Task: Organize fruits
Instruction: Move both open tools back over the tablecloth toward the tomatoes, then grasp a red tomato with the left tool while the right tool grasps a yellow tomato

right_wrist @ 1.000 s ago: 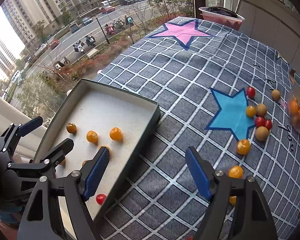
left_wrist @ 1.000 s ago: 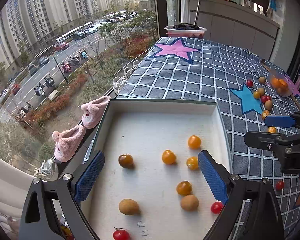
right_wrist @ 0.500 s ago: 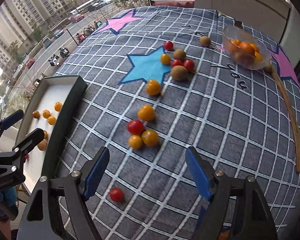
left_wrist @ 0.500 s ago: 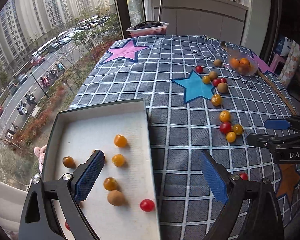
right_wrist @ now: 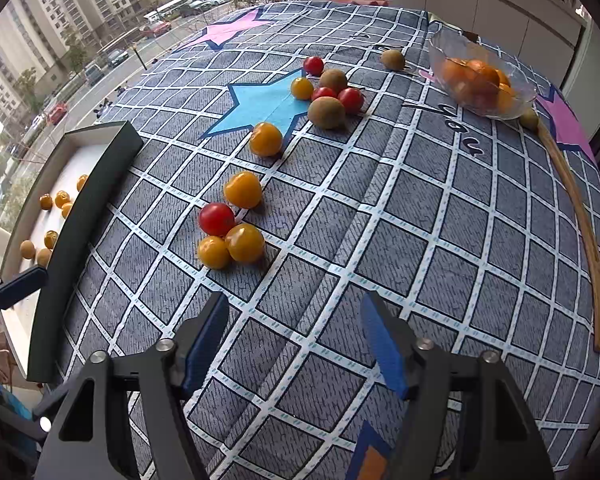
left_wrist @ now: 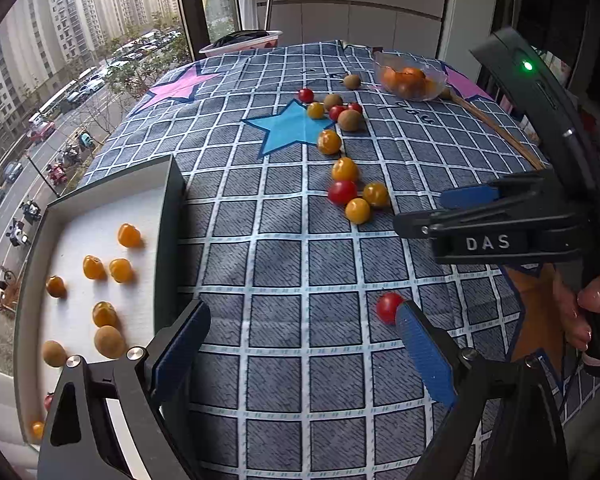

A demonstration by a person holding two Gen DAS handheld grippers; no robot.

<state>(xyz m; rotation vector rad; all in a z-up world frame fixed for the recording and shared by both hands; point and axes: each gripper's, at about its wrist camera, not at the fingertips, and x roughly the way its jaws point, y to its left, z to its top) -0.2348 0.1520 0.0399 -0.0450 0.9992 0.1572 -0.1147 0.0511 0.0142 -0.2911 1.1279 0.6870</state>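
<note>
1. We see the tray point(left_wrist: 168, 208) at far left on the worktop point(left_wrist: 300, 280), w/ yellow and brown fruits inside.
2. Left claw point(left_wrist: 300, 344): fingers apart, empty; a red tomato point(left_wrist: 386, 306) just beside its right finger.
3. Loose fruit cluster point(right_wrist: 232, 228) mid-worktop.
4. Right claw point(right_wrist: 296, 340): fingers apart, empty.
5. Glass bowl point(right_wrist: 480, 76) of oranges, far right.

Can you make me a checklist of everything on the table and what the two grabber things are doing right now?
Surface: checked tablecloth with blue star and pink stars.
Job's things: white tray at the cloth's edge holding yellow tomatoes and brown fruits; loose cluster of one red and three yellow tomatoes; farther group on the blue star's tip; lone red tomato beside the left tool's finger.
Clutter: glass bowl of oranges; wooden stick.
Grippers: left tool open, empty; right tool open, empty.
Cables: nothing seen.
Surroundings: window onto street and towers; cabinets behind.
</note>
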